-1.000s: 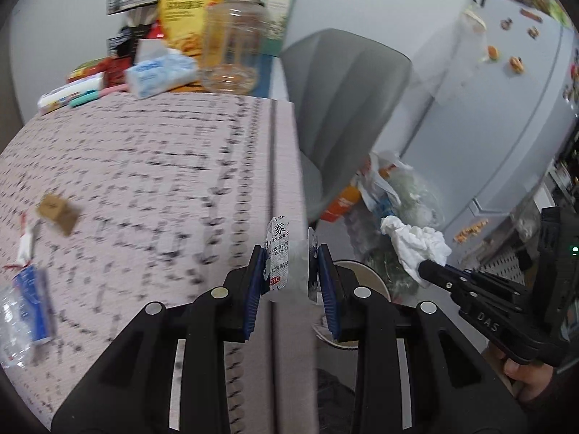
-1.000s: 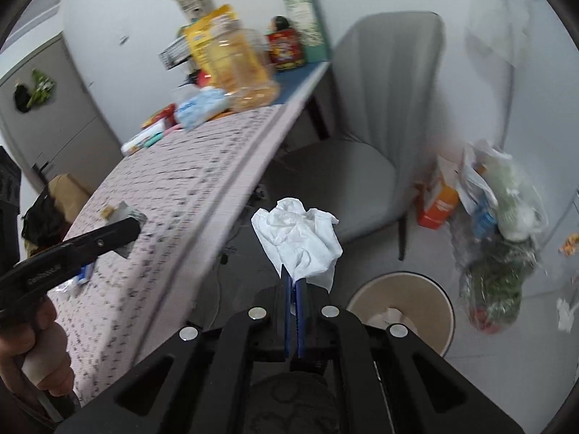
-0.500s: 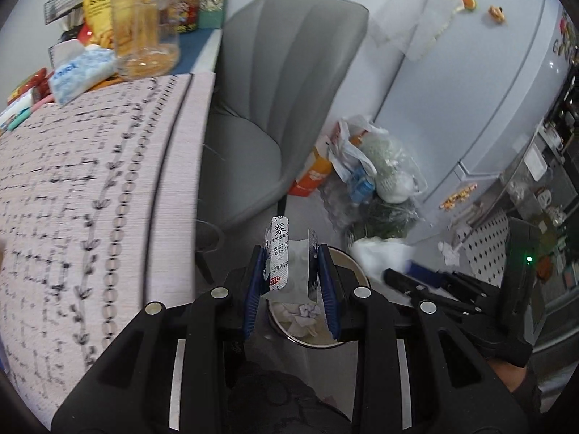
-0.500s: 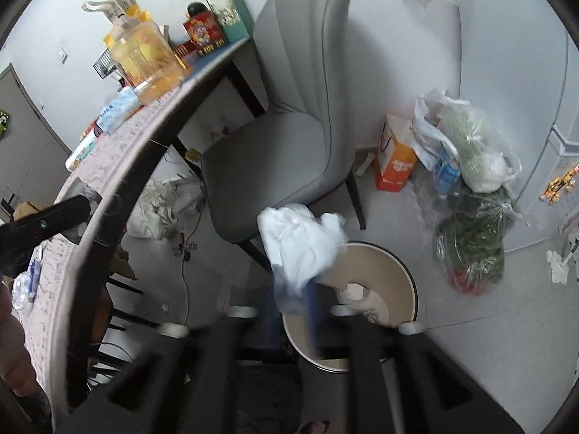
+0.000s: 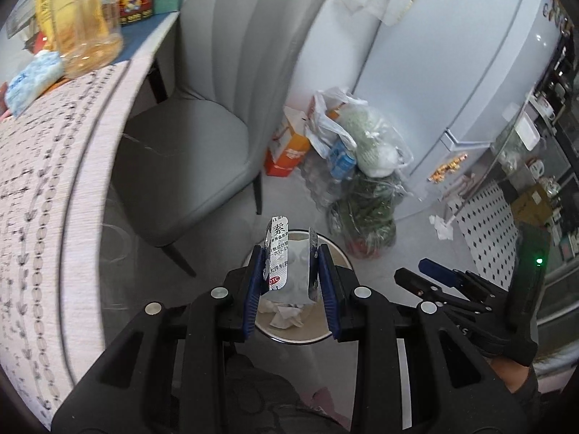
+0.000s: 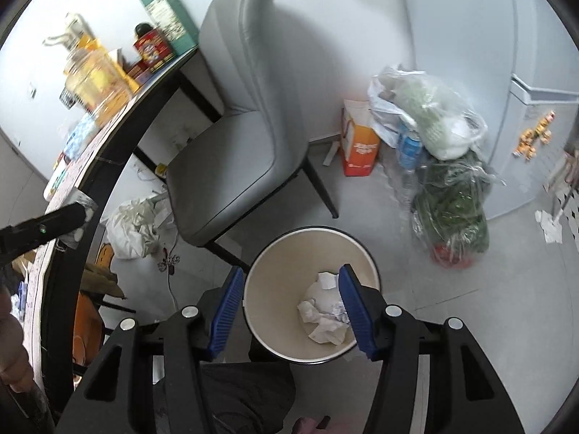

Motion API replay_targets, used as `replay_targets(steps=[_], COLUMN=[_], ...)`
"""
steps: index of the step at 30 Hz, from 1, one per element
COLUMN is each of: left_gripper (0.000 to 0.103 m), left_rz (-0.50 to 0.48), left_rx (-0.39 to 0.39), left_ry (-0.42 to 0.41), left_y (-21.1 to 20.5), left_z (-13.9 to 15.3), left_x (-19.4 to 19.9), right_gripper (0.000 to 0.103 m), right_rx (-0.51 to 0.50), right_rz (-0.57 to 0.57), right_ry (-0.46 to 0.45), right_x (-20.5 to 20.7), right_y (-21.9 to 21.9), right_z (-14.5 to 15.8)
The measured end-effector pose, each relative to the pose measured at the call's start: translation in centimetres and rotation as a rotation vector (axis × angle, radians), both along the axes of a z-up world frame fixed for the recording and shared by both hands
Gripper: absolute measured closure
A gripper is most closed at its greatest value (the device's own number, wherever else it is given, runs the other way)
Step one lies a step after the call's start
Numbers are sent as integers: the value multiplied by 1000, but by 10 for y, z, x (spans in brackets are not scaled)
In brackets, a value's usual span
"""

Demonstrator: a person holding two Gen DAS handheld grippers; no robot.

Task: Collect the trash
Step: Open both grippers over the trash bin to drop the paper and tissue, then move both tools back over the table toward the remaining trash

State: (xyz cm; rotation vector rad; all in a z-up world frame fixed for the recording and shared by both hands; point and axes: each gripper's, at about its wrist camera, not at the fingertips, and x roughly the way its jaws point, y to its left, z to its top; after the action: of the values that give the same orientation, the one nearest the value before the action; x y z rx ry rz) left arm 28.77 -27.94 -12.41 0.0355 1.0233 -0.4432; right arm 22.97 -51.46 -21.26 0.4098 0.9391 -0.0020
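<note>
A round beige bin [image 6: 275, 275] stands on the floor beside the chair. Crumpled white tissue [image 6: 322, 311] lies inside it. My right gripper [image 6: 291, 271] hovers over the bin, open, with nothing between its blue pads; it also shows at the right of the left wrist view [image 5: 414, 269]. My left gripper [image 5: 291, 253] is shut on a silver foil blister pack [image 5: 278, 253] printed with characters, held upright above the bin's rim [image 5: 300, 340]. From the right wrist view, the left gripper [image 6: 77, 211] pokes in past the table edge.
A grey upholstered chair [image 5: 217, 108] stands just behind the bin. The table with a patterned cloth [image 5: 43, 181] curves along the left, with a jar [image 5: 83, 25] and packets at its far end. Plastic bags [image 5: 362, 181] and an orange carton [image 5: 289, 148] lie before the fridge [image 5: 452, 72].
Both grippers swung away from the table and down over the bin. The right gripper opened and the white tissue dropped into the bin. The left still grips the foil pack.
</note>
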Motion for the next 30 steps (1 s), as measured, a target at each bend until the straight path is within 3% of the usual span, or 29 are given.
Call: replay_targets(steps=[5,7,10,23,28,30], left_gripper=[66,28,13,6,6,6], left_rz=[-49,-56,-28,85,156,182], left_rx=[-25,-40,-56,-56,-79,-82], left_ry=[36,31,-18,-91,-122,-139], left_y=[-26,-32,-29,35,74,89], left_z=[-9,-9,-3,34,52,57], left_x=[0,0,-2,-17,-27,-33], right_gripper=[48,48,48,46,35,25], right_rx=[3,3,6,26,14,8], right_rz=[-34,-45,-53,22,59,70], right_ry=[-10,-15,-21,-53,-87,-106], right_x=[-15,-20,-24,-19,-18,-18], right_y=[-18,-23,-28,7,30,40], right_z=[5,9,12,28,46,55])
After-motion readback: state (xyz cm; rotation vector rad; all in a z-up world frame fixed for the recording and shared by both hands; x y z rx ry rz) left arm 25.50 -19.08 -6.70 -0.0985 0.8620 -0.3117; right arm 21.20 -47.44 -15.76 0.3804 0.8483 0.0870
